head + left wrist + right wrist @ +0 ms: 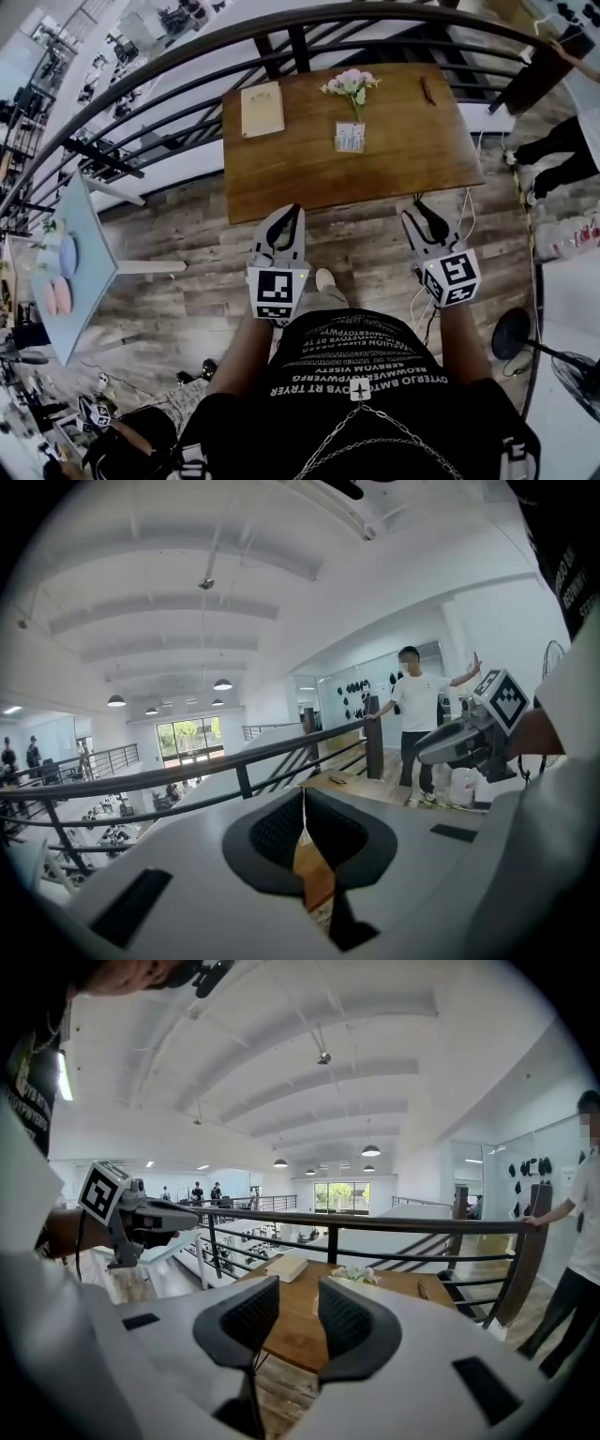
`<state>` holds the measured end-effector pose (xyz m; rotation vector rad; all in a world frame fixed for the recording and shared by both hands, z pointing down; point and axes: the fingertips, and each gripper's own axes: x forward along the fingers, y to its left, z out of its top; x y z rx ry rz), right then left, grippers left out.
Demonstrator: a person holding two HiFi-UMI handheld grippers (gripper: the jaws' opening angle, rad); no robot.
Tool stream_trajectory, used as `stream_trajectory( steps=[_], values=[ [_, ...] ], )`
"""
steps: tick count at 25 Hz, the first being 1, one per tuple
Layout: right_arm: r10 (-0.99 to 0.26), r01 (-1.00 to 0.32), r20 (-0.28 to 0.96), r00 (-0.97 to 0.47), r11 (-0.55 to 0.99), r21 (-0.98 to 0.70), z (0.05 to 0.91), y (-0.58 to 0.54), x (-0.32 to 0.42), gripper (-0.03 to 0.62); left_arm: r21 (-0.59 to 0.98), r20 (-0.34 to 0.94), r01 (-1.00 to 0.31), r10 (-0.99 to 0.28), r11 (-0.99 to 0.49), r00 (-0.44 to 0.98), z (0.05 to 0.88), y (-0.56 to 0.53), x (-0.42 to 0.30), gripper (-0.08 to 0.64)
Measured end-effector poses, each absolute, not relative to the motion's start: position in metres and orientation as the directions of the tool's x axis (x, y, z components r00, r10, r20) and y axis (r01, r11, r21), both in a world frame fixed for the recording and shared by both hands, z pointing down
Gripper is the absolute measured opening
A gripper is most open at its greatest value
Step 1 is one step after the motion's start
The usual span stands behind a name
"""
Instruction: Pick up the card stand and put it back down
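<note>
Wood floor lies open between the person and the table, whose far edge is backed by a railing. Mid-table is set the card stand, well apart from both grippers. The left gripper is held closed on nothing; the right gripper is held with jaws apart, empty.

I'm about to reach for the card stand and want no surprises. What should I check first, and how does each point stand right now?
1. Card stand in view on the table, nothing in front of it: ok.
2. Right tongs open with nothing between them: ok.
3. Left tongs open for a grasp: not ok, they are closed together.
4. Tongs over the table: not ok, both are short of its near edge.
5. Flowers apart from the stand: cannot tell, they stand directly behind it.
</note>
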<state>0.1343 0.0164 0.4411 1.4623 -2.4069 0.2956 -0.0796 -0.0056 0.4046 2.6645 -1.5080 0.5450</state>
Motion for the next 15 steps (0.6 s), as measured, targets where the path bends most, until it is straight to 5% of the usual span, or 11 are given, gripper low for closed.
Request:
stream_trajectory(
  steps=[15],
  values=[
    [-0.848,-0.905,0.365,-0.386,0.425,0.032,0.424,-0.057,0.087,0.127,-0.128,0.283,-0.803,-0.797,-0.582,0.533,0.396,-0.083,-0.119,0.029]
  ],
)
